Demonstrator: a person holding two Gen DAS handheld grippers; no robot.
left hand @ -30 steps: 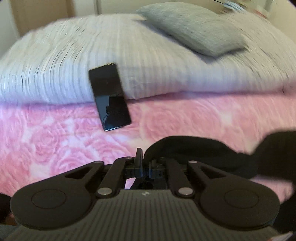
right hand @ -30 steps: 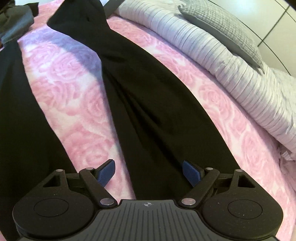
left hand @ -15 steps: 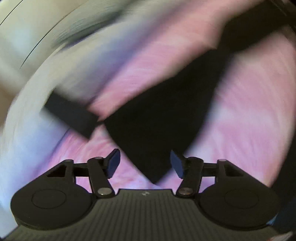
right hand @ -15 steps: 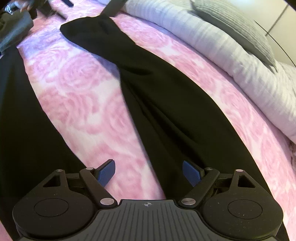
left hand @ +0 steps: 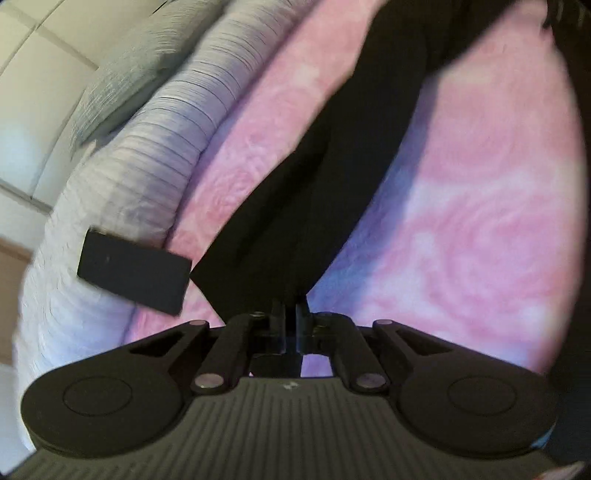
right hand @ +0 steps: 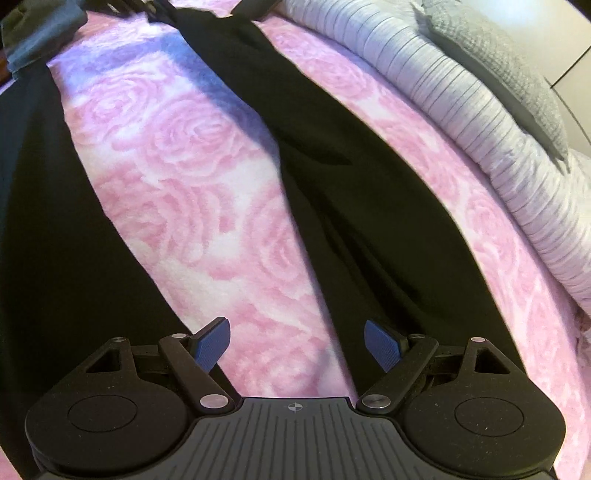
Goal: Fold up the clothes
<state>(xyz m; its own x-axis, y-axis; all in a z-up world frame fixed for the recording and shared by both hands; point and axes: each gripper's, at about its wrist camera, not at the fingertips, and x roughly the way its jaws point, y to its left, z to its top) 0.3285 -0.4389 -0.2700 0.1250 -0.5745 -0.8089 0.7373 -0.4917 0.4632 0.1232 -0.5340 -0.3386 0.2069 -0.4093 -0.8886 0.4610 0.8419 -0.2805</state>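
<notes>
A pair of black trousers [right hand: 369, 206] lies spread on a pink rose-patterned bedspread [right hand: 192, 177], its two legs running away from me in the right wrist view. My left gripper [left hand: 290, 314] is shut on the end of one black trouser leg [left hand: 314, 192], which stretches away toward the upper right. My right gripper [right hand: 297, 345] is open and empty, hovering over the pink gap between the two legs, with the right blue pad [right hand: 382, 345] over black cloth.
A black phone [left hand: 135, 275] lies at the edge of a white ribbed duvet [left hand: 122, 192], just left of the held leg end. A grey pillow [right hand: 495, 62] rests on the duvet. A grey garment [right hand: 33, 33] lies at the far left.
My left gripper opened half a second ago, swung toward the trouser leg end and has closed on it. The right gripper stayed open and shifted slightly along the trousers.
</notes>
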